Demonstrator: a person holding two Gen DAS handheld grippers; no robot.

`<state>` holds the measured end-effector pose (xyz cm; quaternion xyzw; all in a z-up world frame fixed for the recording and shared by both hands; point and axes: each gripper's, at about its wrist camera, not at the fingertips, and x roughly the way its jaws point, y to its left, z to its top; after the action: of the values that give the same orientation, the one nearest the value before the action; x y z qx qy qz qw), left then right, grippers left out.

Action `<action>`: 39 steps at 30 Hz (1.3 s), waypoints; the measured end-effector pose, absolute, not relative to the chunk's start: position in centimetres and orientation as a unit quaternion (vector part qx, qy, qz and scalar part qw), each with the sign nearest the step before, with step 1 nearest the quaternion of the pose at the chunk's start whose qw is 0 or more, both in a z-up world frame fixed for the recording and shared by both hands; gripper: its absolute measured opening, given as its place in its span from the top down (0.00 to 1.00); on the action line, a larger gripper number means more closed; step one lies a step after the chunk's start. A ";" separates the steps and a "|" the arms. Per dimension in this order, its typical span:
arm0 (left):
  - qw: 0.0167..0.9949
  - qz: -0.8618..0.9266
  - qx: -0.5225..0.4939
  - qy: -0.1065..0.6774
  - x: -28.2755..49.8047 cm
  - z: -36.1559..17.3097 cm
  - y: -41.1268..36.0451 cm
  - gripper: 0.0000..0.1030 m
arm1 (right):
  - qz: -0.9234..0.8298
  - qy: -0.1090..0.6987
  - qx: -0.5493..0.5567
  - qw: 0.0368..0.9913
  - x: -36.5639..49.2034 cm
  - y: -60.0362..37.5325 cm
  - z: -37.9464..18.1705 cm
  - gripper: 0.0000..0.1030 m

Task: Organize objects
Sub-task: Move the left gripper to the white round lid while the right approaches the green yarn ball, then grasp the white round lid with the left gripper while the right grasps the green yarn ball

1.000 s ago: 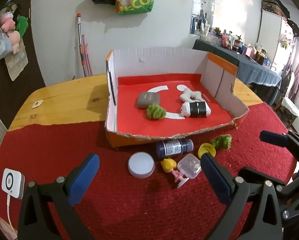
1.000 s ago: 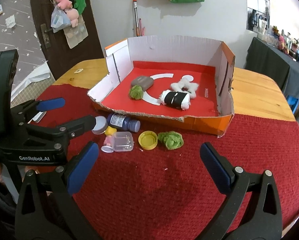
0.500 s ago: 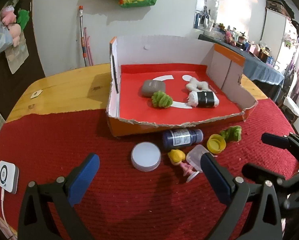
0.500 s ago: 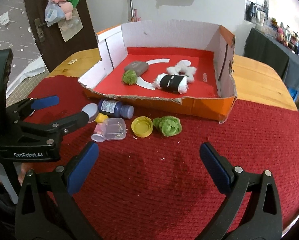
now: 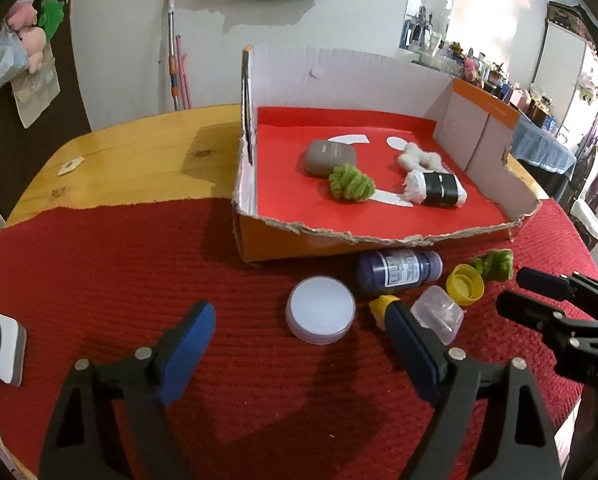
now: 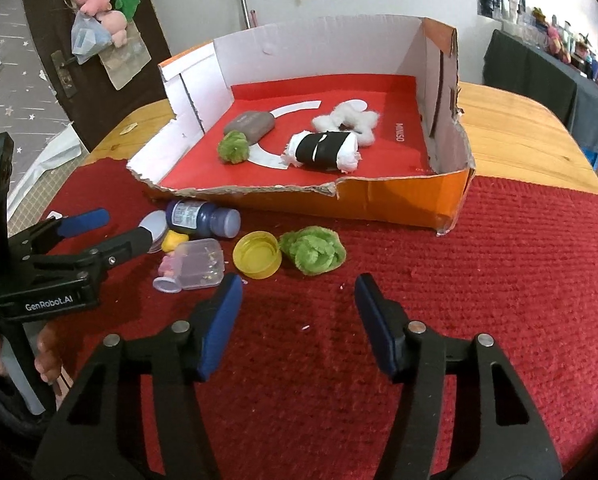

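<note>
Left tool (image 5: 301, 336): we find its jaws closing, nothing between the pads; the white round lid (image 5: 321, 309) lies on the red cloth (image 5: 139, 280) just ahead of the gap, nearer the right pad.

Right tool (image 6: 299, 312): jaws closing, pads empty; the green fuzzy ball (image 6: 313, 250) sits just ahead of the gap, the yellow cap (image 6: 257, 254) touching its left side.

Loose items on the cloth, in front of the cardboard box (image 6: 379, 204): purple bottle (image 6: 203, 218) lying on its side against the box front; clear small container (image 6: 201, 264); yellow-headed figurine (image 6: 171, 248).

In the box: we count a grey case (image 6: 251, 122), a second green ball (image 6: 233, 147), a black-banded white roll (image 6: 325, 150) and white fluff (image 6: 347, 118).
</note>
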<state>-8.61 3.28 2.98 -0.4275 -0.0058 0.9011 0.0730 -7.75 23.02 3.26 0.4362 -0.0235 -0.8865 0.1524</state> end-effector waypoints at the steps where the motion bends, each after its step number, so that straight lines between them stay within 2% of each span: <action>1: 0.074 0.900 -0.430 -0.006 -8.7 2.8 3.3 0.18 | -0.887 -0.024 0.437 0.150 -8.0 23.1 3.1 0.47; 9: 0.087 0.896 -0.435 -0.004 -9.2 2.4 3.5 0.25 | -0.889 -0.033 0.435 0.138 -9.3 23.6 2.9 0.55; 14: 0.091 0.892 -0.443 -0.005 -9.5 2.0 3.6 0.34 | -0.889 -0.036 0.434 0.138 -9.9 23.5 2.9 0.59; 16: 0.090 0.892 -0.443 -0.004 -9.6 1.9 3.6 0.35 | -0.889 -0.039 0.435 0.139 -10.1 23.6 2.8 0.64; 21: 0.095 0.892 -0.442 -0.007 -9.7 1.9 3.5 0.49 | -0.885 -0.047 0.440 0.147 -10.5 23.5 2.5 0.70; 23: 0.102 0.891 -0.443 -0.009 -9.7 2.0 3.5 0.59 | -0.884 -0.048 0.440 0.150 -10.5 23.4 2.5 0.72; 39: 0.105 0.899 -0.425 -0.008 -7.9 4.0 3.7 0.59 | -0.893 -0.038 0.415 0.171 -8.5 22.6 4.8 0.74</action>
<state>-7.92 3.72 4.00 -0.4250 -0.0082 0.8991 0.1047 -8.51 22.65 4.78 0.4151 -0.0384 -0.8928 0.1707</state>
